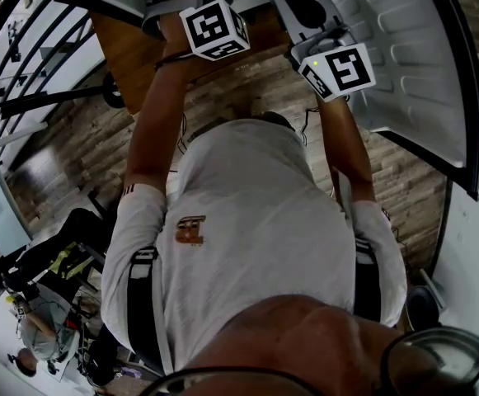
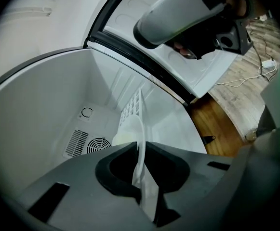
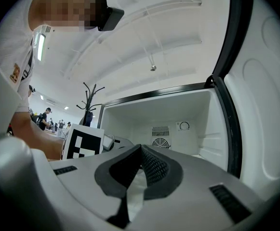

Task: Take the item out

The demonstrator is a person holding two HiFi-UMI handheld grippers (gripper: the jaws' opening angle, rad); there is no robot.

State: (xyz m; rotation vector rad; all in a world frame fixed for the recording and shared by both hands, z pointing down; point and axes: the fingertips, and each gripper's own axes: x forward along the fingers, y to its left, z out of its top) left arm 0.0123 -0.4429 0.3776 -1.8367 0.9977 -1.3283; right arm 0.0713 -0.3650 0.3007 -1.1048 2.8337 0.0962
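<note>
In the left gripper view, a thin white plate-like item (image 2: 130, 131) stands on edge inside an open white mini fridge (image 2: 43, 109). My left gripper (image 2: 140, 150) is inside the fridge, its jaws pinched on the item's rim. How far the item reaches behind the jaws is hidden. My right gripper (image 3: 140, 150) is held in front of the fridge opening, shut with nothing between its pads. In the head view, both marker cubes show above the person's arms, the left one (image 1: 214, 27) and the right one (image 1: 340, 68).
The fridge door (image 1: 404, 56) is swung open to the right. A round fan vent (image 2: 99, 145) and a dial sit on the back wall, with a white wire rack (image 2: 132, 107) beside the item. The fridge rests on a wooden top (image 2: 212, 124). A coat stand (image 3: 89, 100) stands behind.
</note>
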